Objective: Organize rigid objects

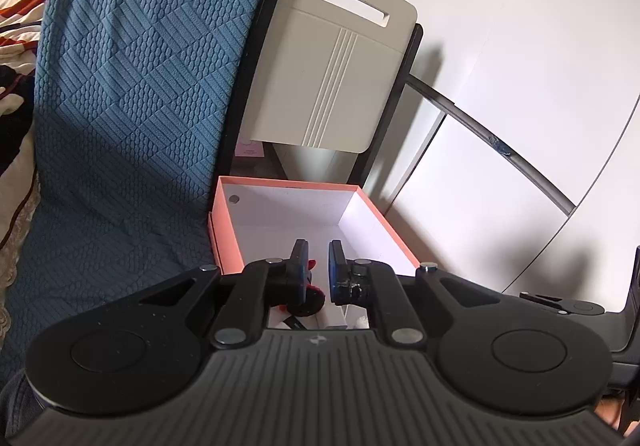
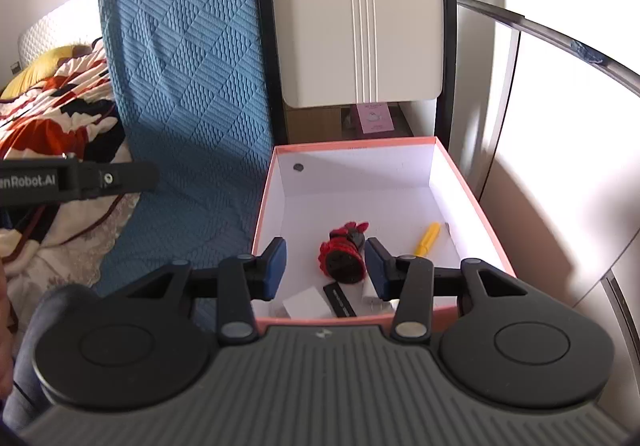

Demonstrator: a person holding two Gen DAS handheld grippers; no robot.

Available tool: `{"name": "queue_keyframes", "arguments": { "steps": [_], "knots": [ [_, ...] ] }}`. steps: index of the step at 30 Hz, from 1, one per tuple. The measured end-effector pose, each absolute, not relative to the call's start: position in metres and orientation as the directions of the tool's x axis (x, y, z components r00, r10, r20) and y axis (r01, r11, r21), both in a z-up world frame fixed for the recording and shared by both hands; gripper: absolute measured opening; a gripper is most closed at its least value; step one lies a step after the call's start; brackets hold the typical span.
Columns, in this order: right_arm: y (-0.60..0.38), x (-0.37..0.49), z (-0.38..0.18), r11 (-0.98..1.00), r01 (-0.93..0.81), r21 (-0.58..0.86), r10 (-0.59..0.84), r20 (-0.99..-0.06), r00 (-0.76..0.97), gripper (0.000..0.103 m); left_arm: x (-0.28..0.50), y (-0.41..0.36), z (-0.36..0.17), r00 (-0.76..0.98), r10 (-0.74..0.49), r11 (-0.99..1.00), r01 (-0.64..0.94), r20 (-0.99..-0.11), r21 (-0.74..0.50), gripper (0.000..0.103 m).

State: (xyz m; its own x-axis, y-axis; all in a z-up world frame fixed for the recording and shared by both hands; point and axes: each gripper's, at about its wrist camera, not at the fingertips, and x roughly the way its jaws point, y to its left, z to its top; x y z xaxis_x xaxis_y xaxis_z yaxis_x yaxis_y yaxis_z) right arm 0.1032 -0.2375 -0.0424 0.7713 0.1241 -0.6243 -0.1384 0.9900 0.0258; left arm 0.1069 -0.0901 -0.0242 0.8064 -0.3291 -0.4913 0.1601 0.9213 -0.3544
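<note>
Box (image 2: 472,182), pink outside, white inside, open top, sits beside blue cushion (image 2: 184,94), in front of beige panel (image 2: 360,26). Contents: red-black toy (image 2: 342,252) mid-floor; yellow pen (image 2: 427,239) near right wall; white card (image 2: 306,304) and black strip (image 2: 339,300) at near wall. Right gripper (image 2: 325,263) over near edge, jaws wide apart, nothing held, toy seen between the pads. Left gripper (image 1: 318,266) at box near rim, jaws narrowly apart, nothing between them; toy (image 1: 310,292) partly hidden behind left pad.
</note>
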Motion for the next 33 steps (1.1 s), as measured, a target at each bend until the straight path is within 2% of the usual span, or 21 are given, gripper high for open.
{"name": "queue_keyframes", "arguments": {
  "steps": [18, 19, 21, 23, 24, 26, 27, 28, 29, 30, 33],
  "knots": [
    [-0.251, 0.073, -0.053, 0.993, -0.109, 0.039, 0.108, -0.655, 0.748, 0.046, 0.087, -0.097, -0.040, 0.789, -0.299, 0.930, 0.115, -0.537, -0.349, 0.012],
    [-0.252, 0.072, -0.053, 0.993, -0.114, 0.038, 0.111, -0.652, 0.750, 0.046, 0.086, -0.097, -0.040, 0.787, -0.296, 0.931, 0.113, -0.540, -0.346, 0.014],
    [-0.253, 0.070, -0.051, 0.993, -0.113, 0.027, 0.103, -0.646, 0.756, 0.046, 0.086, -0.098, -0.042, 0.786, -0.295, 0.932, 0.112, -0.543, -0.344, 0.029],
    [-0.255, 0.071, -0.051, 0.995, -0.094, 0.026, 0.089, -0.644, 0.760, 0.046, 0.084, -0.099, -0.042, 0.790, -0.288, 0.934, 0.107, -0.541, -0.340, 0.055],
    [-0.258, 0.072, -0.051, 0.996, -0.079, 0.028, 0.078, -0.645, 0.761, 0.046, 0.083, -0.099, -0.042, 0.793, -0.281, 0.936, 0.102, -0.541, -0.337, 0.060],
    [-0.261, 0.074, -0.053, 0.997, -0.070, 0.032, 0.073, -0.651, 0.755, 0.046, 0.082, -0.100, -0.042, 0.795, -0.261, 0.944, 0.091, -0.548, -0.318, 0.085],
    [-0.262, 0.075, -0.055, 0.997, -0.065, 0.034, 0.072, -0.656, 0.751, 0.054, 0.082, -0.101, -0.041, 0.800, -0.246, 0.949, 0.083, -0.548, -0.305, 0.090],
    [-0.263, 0.076, -0.056, 0.998, -0.058, 0.038, 0.068, -0.657, 0.751, 0.077, 0.081, -0.100, -0.041, 0.805, -0.232, 0.952, 0.073, -0.546, -0.296, 0.096],
    [-0.265, 0.075, -0.057, 0.998, -0.049, 0.040, 0.064, -0.649, 0.758, 0.096, 0.081, -0.099, -0.041, 0.806, -0.224, 0.954, 0.066, -0.547, -0.293, 0.097],
    [-0.266, 0.075, -0.056, 0.998, -0.042, 0.040, 0.058, -0.641, 0.765, 0.102, 0.082, -0.098, -0.040, 0.805, -0.217, 0.955, 0.058, -0.553, -0.291, 0.098],
    [-0.266, 0.075, -0.054, 0.999, -0.042, 0.031, 0.052, -0.636, 0.770, 0.103, 0.084, -0.096, -0.042, 0.799, -0.200, 0.957, 0.035, -0.567, -0.288, 0.102]
  ]
}}
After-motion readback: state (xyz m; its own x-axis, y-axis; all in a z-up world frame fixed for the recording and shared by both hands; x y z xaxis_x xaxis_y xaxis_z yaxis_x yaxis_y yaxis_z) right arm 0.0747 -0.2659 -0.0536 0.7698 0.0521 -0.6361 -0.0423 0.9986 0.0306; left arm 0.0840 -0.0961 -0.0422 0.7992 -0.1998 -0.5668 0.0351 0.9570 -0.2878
